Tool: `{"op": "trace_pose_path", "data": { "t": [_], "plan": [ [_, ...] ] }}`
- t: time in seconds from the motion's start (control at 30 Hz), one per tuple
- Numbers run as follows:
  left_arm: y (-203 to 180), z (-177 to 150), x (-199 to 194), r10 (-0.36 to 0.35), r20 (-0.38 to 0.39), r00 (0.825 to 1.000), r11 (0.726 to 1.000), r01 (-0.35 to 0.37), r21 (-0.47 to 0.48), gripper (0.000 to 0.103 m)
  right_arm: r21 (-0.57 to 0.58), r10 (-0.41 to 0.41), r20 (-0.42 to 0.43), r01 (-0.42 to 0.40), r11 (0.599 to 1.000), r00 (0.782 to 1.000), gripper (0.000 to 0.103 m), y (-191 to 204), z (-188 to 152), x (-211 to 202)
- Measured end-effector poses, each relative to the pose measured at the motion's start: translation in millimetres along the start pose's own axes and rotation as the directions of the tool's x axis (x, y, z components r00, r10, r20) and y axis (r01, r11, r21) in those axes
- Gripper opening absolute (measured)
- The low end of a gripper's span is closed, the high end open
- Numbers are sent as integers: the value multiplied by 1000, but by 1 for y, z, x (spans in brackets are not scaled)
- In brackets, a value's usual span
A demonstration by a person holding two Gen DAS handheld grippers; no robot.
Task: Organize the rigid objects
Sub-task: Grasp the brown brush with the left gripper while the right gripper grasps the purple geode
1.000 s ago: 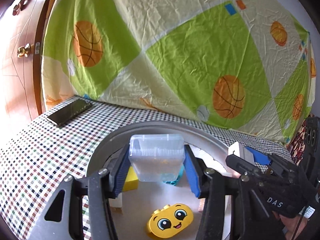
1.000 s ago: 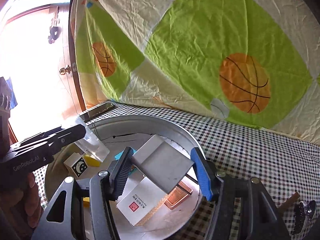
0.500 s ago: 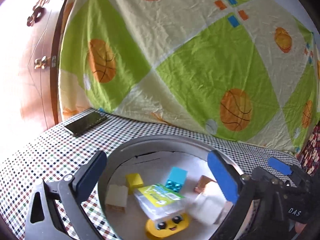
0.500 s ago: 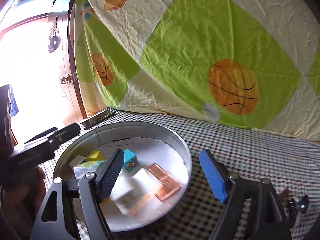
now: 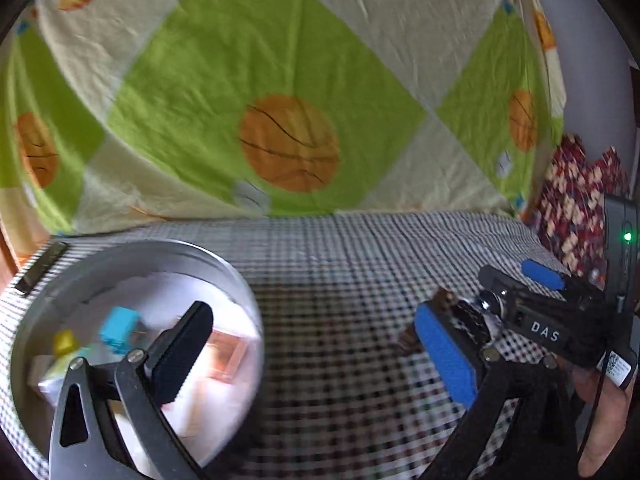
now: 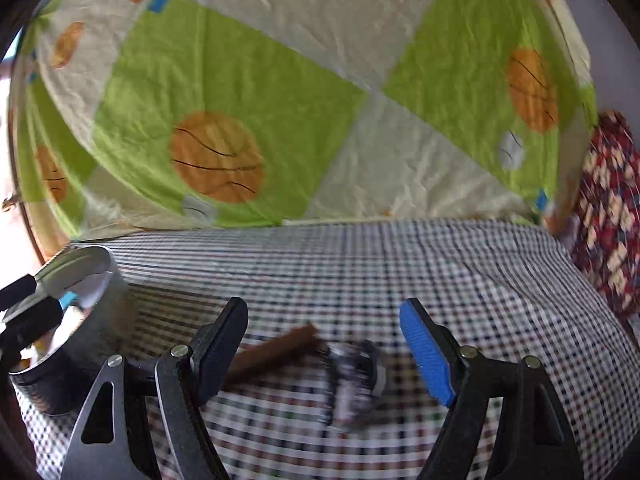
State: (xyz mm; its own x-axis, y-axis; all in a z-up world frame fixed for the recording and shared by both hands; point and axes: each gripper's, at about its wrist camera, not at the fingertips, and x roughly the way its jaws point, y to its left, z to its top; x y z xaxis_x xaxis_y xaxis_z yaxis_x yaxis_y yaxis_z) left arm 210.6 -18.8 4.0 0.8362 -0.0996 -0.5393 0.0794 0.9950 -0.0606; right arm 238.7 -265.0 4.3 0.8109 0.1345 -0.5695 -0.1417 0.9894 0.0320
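Both grippers are hanging wide open, gripping nothing. Right gripper (image 6: 324, 344) is sitting over the blurry brush (image 6: 312, 356), lying on the table (image 6: 400, 256) between its jaws. Left gripper (image 5: 312, 352) is straddling bare checked cloth, the tin (image 5: 132, 248) of blocks just left of its jaws.

1 round metal tin (image 5: 240, 280) left of the left gripper (image 5: 316, 352), holding 1 blue block (image 5: 120, 328), 1 yellow block (image 5: 64, 342), 1 copper-coloured flat piece (image 5: 228, 354); the rest inside is too blurred to count. 1 dark phone (image 5: 40, 270) beyond the tin. 1 brown-handled brush (image 6: 312, 354) between the right gripper's (image 6: 324, 344) jaws. 2 grippers.
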Motion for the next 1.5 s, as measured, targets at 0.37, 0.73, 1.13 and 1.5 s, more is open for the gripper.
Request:
{"op": "trace_pose_path", "data": {
  "t": [0.37,0.73,1.13,1.5],
  "plan": [
    [-27,8,51,56,-66,996,998,-55,22,102,-8,40,-209,-43,999,977,80,-2,-13,42],
    [-41,4,67,47,-100,994,996,-39,84,102,48,49,-310,-35,998,949,52,-16,-19,62],
    [-86,3,105,-75,-209,975,973,117,201,79,146,-6,-269,47,988,963,47,-55,-21,42],
    [-88,-4,134,-123,-353,927,968,191,163,61,87,-40,-306,70,994,951,52,-43,-20,51]
  ]
}}
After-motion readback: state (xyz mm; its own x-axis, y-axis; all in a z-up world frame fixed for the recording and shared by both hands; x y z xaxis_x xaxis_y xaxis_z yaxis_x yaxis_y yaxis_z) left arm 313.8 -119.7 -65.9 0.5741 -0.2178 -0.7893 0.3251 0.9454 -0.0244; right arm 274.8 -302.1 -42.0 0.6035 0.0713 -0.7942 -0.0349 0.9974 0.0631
